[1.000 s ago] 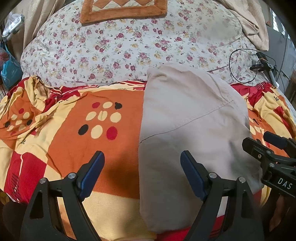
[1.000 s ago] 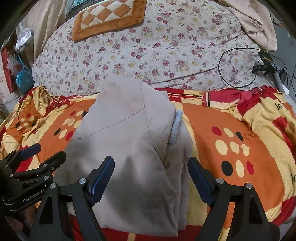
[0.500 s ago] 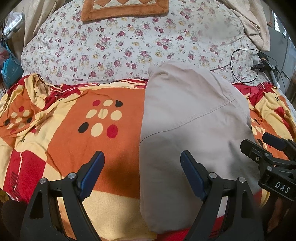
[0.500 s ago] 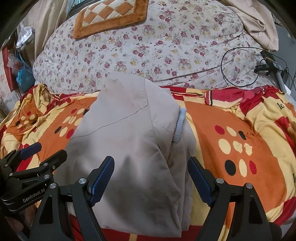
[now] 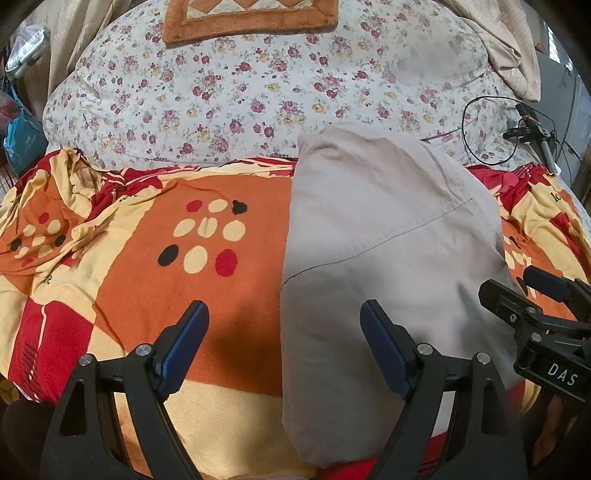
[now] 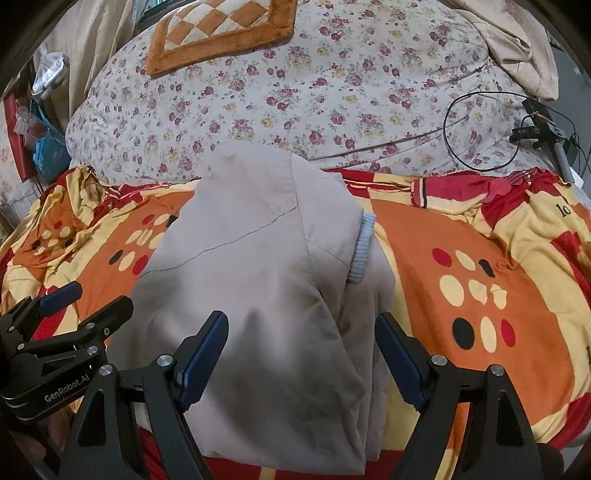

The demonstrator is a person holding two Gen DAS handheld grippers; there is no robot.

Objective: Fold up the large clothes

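Note:
A beige jacket (image 5: pixel 384 266) lies folded into a long narrow shape on an orange, red and yellow blanket (image 5: pixel 229 280). In the right wrist view the jacket (image 6: pixel 258 280) shows a light blue ribbed cuff (image 6: pixel 362 251) at its right edge. My left gripper (image 5: pixel 284 347) is open and empty, hovering over the jacket's left edge near its front end. My right gripper (image 6: pixel 303 354) is open and empty above the jacket's front end. Each gripper shows at the edge of the other's view.
A floral quilt (image 5: pixel 258 88) bulges behind the blanket, with an orange checked mat (image 5: pixel 251 14) on top. A black cable and a small device (image 5: pixel 528 129) lie at the far right. A beige cloth (image 6: pixel 517 44) drapes at the back right. Bags hang at the left.
Both grippers have stayed open and drifted slightly forward over the jacket. The jacket has not moved.

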